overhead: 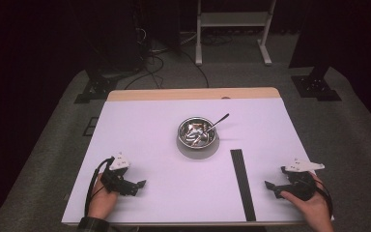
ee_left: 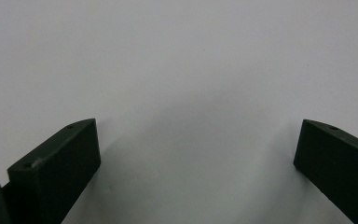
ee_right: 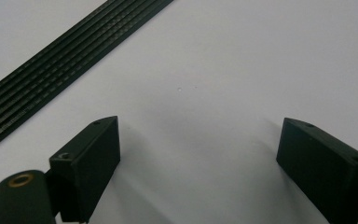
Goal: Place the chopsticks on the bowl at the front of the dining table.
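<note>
A shiny metal bowl (overhead: pixel 197 133) stands at the middle of the white table (overhead: pixel 149 125), holding several metal utensils; one spoon handle (overhead: pixel 219 120) sticks out over its right rim. My left gripper (overhead: pixel 139 185) rests near the front left corner, open, jaws pointing right. In its own view the left gripper (ee_left: pixel 198 140) has only bare white table between the jaws. My right gripper (overhead: pixel 271 188) rests near the front right corner, open, jaws pointing left. The right gripper (ee_right: pixel 198 140) also holds nothing.
A long black ribbed strip (overhead: pixel 242 182) lies on the table just left of the right gripper, running front to back; it crosses the upper left as the black strip (ee_right: pixel 60 60) in the right gripper view. A white stand (overhead: pixel 232 29) and cables are on the floor beyond the table.
</note>
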`<state>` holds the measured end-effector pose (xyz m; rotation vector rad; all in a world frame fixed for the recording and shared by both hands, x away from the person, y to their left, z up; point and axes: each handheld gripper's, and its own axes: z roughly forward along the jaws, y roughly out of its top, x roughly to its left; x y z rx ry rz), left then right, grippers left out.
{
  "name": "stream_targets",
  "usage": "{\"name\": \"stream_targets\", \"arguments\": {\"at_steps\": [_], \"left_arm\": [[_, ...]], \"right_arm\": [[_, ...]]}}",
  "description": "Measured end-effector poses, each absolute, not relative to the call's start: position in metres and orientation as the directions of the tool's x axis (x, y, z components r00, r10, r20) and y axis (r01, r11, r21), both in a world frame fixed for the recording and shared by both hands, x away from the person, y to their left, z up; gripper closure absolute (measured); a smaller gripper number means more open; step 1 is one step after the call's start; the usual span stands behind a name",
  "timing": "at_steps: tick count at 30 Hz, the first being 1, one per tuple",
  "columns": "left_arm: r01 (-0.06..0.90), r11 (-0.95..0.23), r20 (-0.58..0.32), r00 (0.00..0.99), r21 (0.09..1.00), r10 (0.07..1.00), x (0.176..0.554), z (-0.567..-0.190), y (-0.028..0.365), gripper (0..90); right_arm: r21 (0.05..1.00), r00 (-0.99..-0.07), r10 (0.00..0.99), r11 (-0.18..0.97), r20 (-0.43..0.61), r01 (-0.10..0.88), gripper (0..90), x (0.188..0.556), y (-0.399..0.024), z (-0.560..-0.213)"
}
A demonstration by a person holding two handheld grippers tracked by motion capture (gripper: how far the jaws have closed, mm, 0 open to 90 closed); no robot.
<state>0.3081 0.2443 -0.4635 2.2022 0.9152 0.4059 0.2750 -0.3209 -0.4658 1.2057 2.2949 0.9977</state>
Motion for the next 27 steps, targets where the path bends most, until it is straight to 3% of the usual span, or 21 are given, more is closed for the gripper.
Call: {"name": "stream_targets", "arguments": {"at_steps": [27], "left_arm": [[0.492,-0.501,0.017,0.701,0.712,0.713,0.308,-0.4634,0.2445,0.0]], "right_arm": [[0.741,-0.559,0.828,0.35,0.041,0.573,12.7,0.2782,-0.3203,-0.4632]]}}
